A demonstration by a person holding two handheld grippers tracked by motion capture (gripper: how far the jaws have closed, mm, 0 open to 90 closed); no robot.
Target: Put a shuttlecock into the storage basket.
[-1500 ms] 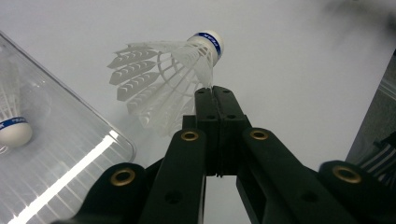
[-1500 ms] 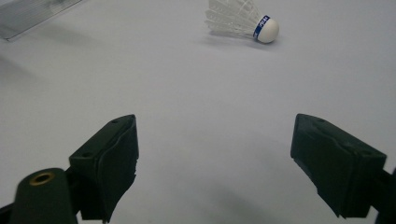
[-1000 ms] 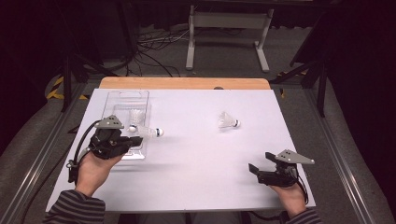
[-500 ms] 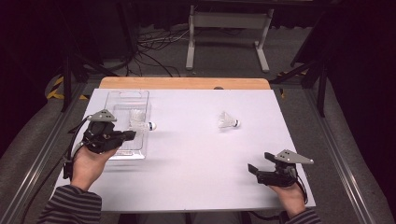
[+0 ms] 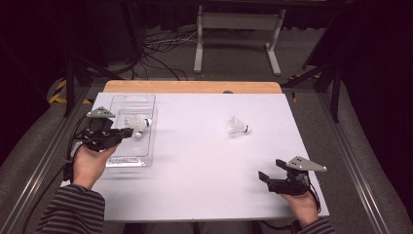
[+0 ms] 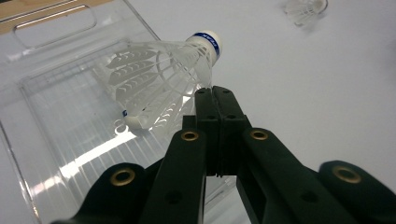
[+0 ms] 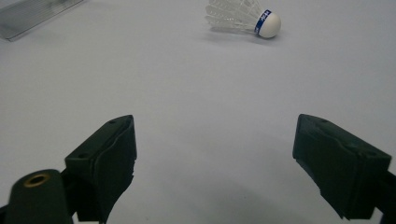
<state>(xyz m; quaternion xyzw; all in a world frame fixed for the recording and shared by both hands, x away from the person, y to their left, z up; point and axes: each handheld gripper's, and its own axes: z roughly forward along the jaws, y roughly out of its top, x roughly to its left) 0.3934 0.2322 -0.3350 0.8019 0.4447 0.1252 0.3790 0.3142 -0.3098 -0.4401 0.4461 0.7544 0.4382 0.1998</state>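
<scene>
Over the clear tray (image 5: 127,155) at the worktop's (image 5: 204,161) left, the left claw (image 6: 215,100) pinched the skirt of a shuttlecock (image 6: 159,77). Right of the tray lay a second shuttlecock (image 5: 237,126). Far right and nearer the person, the right claw (image 7: 215,163) gaped wide, empty.

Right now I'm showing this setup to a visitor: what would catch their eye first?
Probably the white shuttlecock pinched by its feather skirt in the left tongs above the clear plastic tray at the table's left. Next, a second shuttlecock lying alone mid-table, beyond the open right tongs.
</scene>
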